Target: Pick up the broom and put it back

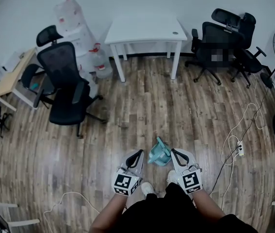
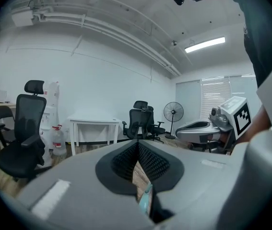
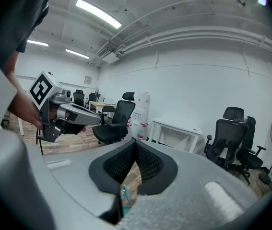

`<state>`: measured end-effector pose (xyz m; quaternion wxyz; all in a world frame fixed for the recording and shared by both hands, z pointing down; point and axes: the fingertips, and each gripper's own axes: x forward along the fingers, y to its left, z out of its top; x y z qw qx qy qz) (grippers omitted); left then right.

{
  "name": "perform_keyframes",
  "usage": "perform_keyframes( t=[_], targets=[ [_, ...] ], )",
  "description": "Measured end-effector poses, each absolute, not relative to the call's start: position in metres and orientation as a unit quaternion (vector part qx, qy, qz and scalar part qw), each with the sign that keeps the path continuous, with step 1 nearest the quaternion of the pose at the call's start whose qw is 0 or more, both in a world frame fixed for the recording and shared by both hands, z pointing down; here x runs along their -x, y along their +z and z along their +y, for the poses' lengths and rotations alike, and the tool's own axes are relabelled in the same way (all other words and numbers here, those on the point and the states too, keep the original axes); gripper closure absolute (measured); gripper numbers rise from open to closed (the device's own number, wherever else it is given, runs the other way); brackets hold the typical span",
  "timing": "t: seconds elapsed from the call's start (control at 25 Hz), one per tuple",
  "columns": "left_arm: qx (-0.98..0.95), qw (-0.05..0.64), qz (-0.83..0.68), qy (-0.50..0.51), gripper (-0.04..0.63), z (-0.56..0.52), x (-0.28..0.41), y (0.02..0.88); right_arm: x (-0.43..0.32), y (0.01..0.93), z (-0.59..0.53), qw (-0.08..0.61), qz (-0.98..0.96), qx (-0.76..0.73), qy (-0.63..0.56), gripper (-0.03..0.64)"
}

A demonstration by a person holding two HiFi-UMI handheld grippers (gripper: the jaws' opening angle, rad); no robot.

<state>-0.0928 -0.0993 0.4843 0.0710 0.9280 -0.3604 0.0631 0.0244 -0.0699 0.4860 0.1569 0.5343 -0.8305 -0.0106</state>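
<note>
With the left gripper point(image 1: 138, 154) and right gripper point(image 1: 174, 153) both closed empty and the teal broom point(image 1: 159, 153) on the floor point(image 1: 142, 110) just ahead between them, one was best opened before being lowered onto it.

Ceiling strip lights point(image 3: 99, 13) fill the room with even, bright light; office chairs point(image 1: 59, 64) throw only soft shadows on the wood floor point(image 1: 142, 115). Both gripper views bulge fisheye-round with black corners, and the left gripper point(image 2: 138, 143) looms blurred up close.
</note>
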Motion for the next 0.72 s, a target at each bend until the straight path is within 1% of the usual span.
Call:
perform_keyframes(
  t=[0.2, 0.4, 0.56, 0.72],
  targets=[
    [-0.920, 0.092, -0.375, 0.073, 0.579, -0.107, 0.087, 0.499, -0.031, 0.503, -0.081, 0.171, -0.841, -0.513, 0.008, 0.614],
    [-0.911, 0.111, -0.387, 0.088, 0.579, -0.110, 0.080, 0.521, -0.047, 0.532, -0.087, 0.160, -0.842, -0.509, 0.079, 0.614],
    [-0.901, 0.135, -0.399, 0.103, 0.580, -0.108, 0.078, 0.542, -0.056, 0.558, -0.085, 0.182, -0.841, -0.499, 0.097, 0.614],
    [-0.893, 0.153, -0.407, 0.120, 0.578, -0.103, 0.079, 0.562, -0.047, 0.581, -0.083, 0.208, -0.853, -0.469, 0.093, 0.612]
  ],
)
